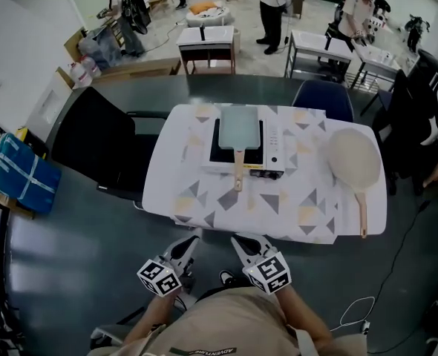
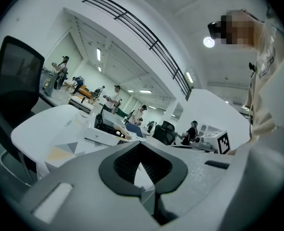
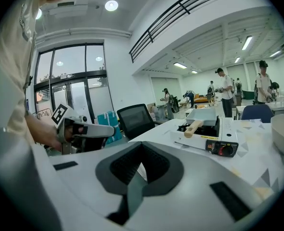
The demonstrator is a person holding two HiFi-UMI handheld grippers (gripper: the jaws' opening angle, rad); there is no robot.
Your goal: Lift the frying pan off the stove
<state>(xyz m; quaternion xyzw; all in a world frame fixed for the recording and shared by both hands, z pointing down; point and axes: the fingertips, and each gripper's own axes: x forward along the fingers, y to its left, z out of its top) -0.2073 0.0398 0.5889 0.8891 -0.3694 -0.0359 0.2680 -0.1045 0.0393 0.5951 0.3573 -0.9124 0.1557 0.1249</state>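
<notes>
A black chair [image 1: 100, 136] stands ahead and left of the left claw [image 1: 182, 249]; that claw hovers short of the near edge of the table [image 1: 167, 180], jaws pressed together on nothing; the right claw [image 1: 246, 248] hangs just beside it, likewise closed and empty; the frying pan [image 1: 240, 127] sits on the stove [image 1: 275, 153] well ahead of both claws, its wooden handle [image 1: 238, 173] pointing back toward them; a round pale pan [image 1: 354, 160] lies ahead and right of the right claw.

The frying pan [image 3: 205, 114] is set on the stove [image 3: 195, 141]; the right gripper [image 3: 141, 163] is held closed, empty, short of it.
</notes>
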